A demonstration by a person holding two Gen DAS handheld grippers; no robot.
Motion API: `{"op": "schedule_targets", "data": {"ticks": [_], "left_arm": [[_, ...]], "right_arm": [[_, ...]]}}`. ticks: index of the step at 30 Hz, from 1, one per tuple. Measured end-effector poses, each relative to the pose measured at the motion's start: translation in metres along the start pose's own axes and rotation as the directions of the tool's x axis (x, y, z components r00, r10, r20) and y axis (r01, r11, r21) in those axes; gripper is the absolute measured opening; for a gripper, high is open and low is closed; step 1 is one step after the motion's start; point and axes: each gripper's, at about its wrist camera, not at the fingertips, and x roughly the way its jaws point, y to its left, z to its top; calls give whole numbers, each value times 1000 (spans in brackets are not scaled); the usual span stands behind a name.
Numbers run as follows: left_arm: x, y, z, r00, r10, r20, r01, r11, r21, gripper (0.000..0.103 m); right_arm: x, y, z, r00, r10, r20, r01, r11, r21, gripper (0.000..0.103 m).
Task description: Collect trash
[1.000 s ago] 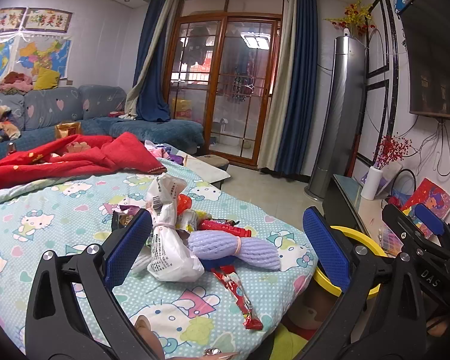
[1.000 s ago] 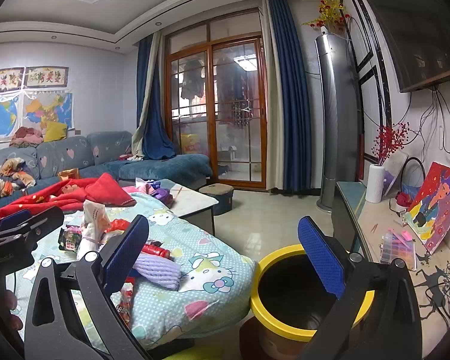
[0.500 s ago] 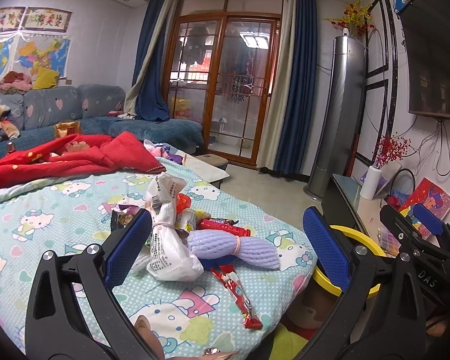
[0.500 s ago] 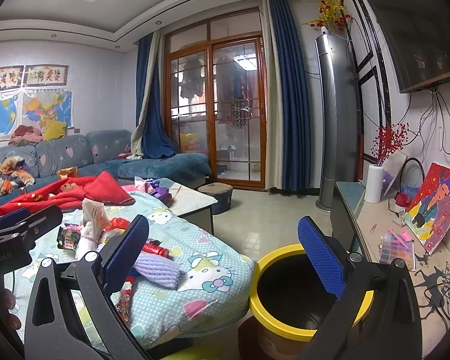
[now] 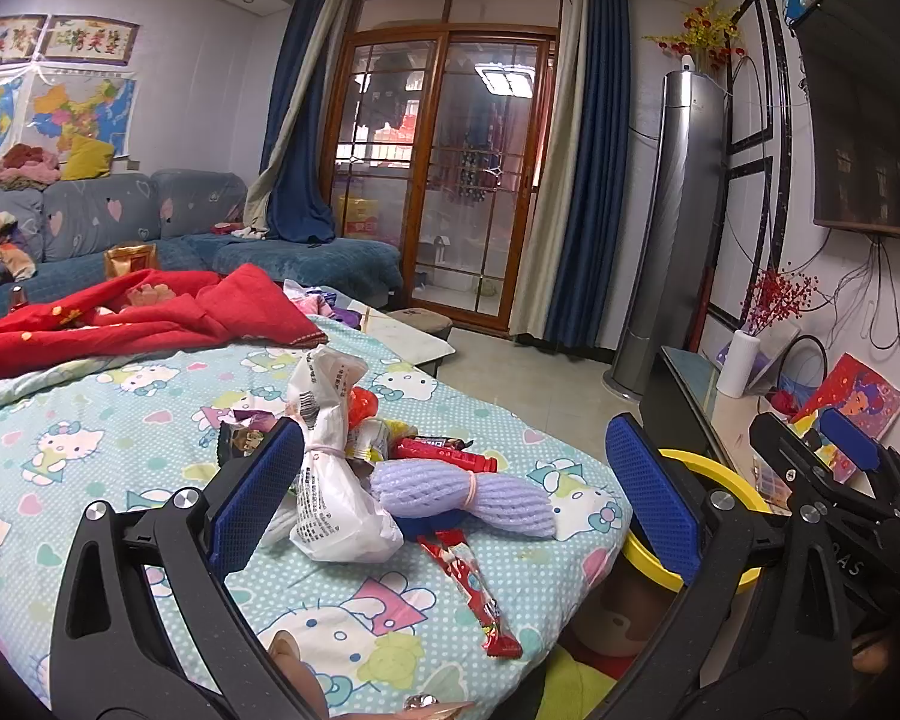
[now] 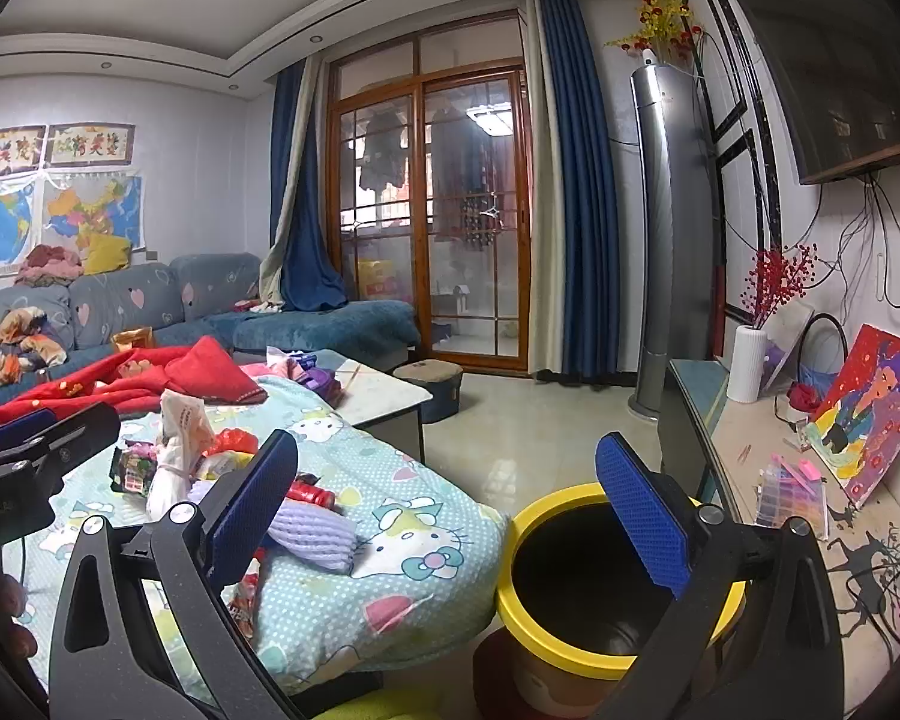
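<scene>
1. The left gripper point(image 5: 453, 495) hung over the near edge of the quilt-covered table point(image 5: 90, 420), jaws spread wide and nothing between the blue pads.
2. The right gripper point(image 6: 447, 507) hovered off the table's right edge, jaws released as well and empty, with the yellow-rimmed bin point(image 6: 546, 654) directly below and ahead of it.
3. The trash sat in a heap near the right edge of the table, well apart from the red blanket point(image 5: 150, 318) at the far side.
4. In the pile: a knotted white plastic bag point(image 5: 330, 492), a purple foam net sleeve point(image 5: 480, 495) touching it on the right, and a red bar wrapper point(image 5: 444, 453) just behind the sleeve.
5. A red snack wrapper point(image 5: 474, 594) lay alone toward the near edge, closest to the left gripper.
6. Judging by this, the step in hand was the approach to a first pick; the bin point(image 5: 720, 480) looked empty inside as far as the right view showed.
7. The next move would call for lowering the left gripper onto one piece and pinching it. The flat wrapper needs a low, shallow grip against the soft quilt; the bag's knotted neck offers an easier hold.
8. Then a carry past the right edge to the bin.
</scene>
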Motion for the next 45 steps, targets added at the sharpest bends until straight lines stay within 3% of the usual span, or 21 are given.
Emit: {"op": "schedule_targets", "data": {"ticks": [19,28,34,40,45], "left_arm": [[2,-5,-1,1000,12,-17,-12,1000,-7,93],[8,28,-2,996,83,-34,-85,995,-50,93],[15,56,0,994,97,-59,-102,991,-90,93],[34,73,2,987,94,-131,-110,986,-123,93],[57,77,3,975,74,-209,-103,986,-133,93]], "right_arm": [[4,3,-2,1000,9,-24,-9,1000,-10,97],[17,24,-5,989,121,-83,-127,989,-71,97],[29,54,-14,956,229,-181,-257,955,-146,97],[38,88,-27,895,335,-294,-402,892,-206,97],[50,104,-41,842,377,-387,-473,860,-190,96]]}}
